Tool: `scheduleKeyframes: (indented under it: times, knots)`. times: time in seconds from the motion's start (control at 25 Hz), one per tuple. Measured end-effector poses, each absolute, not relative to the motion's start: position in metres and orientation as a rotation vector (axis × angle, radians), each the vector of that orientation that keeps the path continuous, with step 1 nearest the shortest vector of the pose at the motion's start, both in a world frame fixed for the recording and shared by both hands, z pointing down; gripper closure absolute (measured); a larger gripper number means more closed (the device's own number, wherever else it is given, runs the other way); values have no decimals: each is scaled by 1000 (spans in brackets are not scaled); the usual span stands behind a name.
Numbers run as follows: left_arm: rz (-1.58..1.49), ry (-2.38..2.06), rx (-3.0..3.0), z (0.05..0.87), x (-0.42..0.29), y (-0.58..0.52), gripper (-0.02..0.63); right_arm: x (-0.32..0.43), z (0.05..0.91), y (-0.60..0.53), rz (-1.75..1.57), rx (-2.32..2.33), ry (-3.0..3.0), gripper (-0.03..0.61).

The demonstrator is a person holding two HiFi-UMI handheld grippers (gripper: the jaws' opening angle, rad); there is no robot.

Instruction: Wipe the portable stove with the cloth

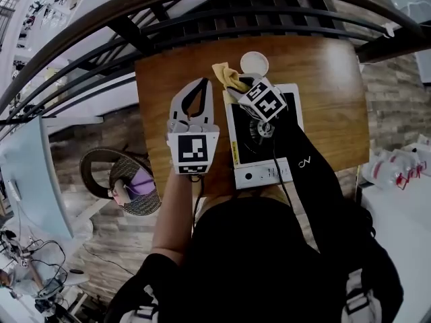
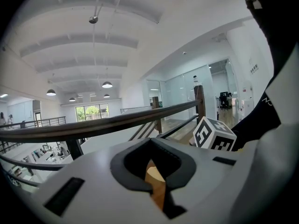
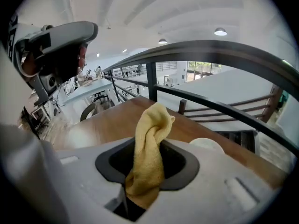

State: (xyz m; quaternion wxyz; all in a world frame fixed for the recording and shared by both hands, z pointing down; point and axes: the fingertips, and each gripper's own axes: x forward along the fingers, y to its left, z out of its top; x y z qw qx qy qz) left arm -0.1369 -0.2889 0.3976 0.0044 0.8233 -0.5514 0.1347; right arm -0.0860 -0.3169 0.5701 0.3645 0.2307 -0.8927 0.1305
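The wooden table [image 1: 323, 106] stands beside a dark railing [image 1: 202, 20] in a bright white hall. The right gripper [image 1: 244, 83] pinches the yellow cloth [image 3: 147, 143] over the far edge of the white stove [image 1: 259, 175]. The left gripper [image 1: 200, 81] is to the left of the stove, its jaws pressed together with nothing between.

The stove [image 1: 264, 172] is a white rectangular unit lying flat on the table [image 1: 323, 99], its control strip on the near edge, 1 black round burner at its middle and a yellow label on its left rim. The cloth [image 3: 147, 148] is yellow terry, bunched and twisted, pinched in the right gripper [image 3: 140, 176] above the stove's far left corner.
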Motion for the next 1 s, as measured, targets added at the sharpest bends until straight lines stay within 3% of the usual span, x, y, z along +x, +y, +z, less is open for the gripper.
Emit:
scheduleKeyframes:
  times: [1.0]
  knots:
    - [447,-1675,2597,403,-9,-302,607,127,578,-365,389,926,-2147,451]
